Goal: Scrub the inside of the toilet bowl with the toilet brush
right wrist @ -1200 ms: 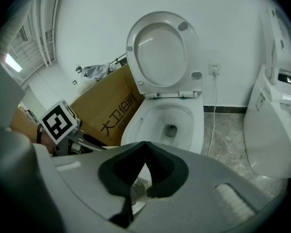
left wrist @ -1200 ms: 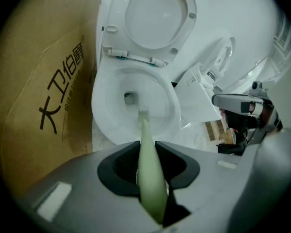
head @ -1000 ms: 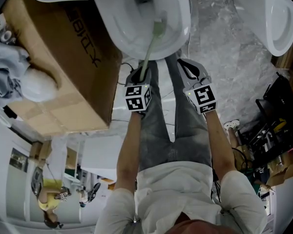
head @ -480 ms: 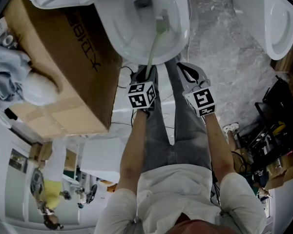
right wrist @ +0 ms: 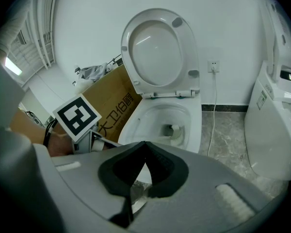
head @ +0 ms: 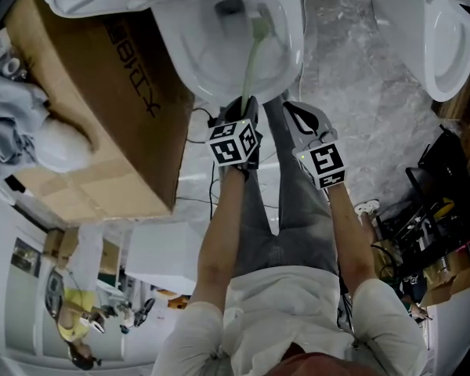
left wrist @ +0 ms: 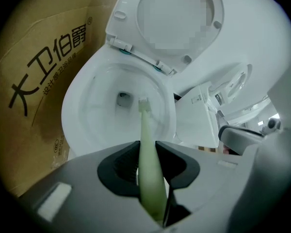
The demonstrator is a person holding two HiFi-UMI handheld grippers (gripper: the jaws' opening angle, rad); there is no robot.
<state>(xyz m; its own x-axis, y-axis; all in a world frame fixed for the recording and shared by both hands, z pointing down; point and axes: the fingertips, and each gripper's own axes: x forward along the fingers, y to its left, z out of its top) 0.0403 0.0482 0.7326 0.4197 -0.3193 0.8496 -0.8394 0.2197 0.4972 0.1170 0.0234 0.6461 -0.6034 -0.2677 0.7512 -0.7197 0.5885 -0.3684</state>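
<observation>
- Grey marbled floor [head: 352,84] runs under the white toilet bowl [head: 189,61], which has its seat lid [right wrist: 157,52] raised against the wall.
- Inside that bowl sits the head of the toilet brush [head: 251,61]. It is just beside the drain opening [left wrist: 123,99], on the side nearer my right, and seems to rest against the inner wall.
- My left tongs [head: 247,106] are clenched on the pale green handle, which runs straight out between the jaws and down over the near rim.
- My right tongs [head: 296,114] hang just beside the left, over the floor in front of the bowl. Their jaws are pressed together on nothing.
- I judge the scrubbing step to be under way, with the bristles working low on one side of the basin.
- Next I need to sweep the head round the wall and up under the rim, keeping a firm grip so the slim handle does not twist.
- Left of the toilet, touching its side, stands a big cardboard box [head: 102,108], and another toilet [head: 450,37] stands well apart on the right.
</observation>
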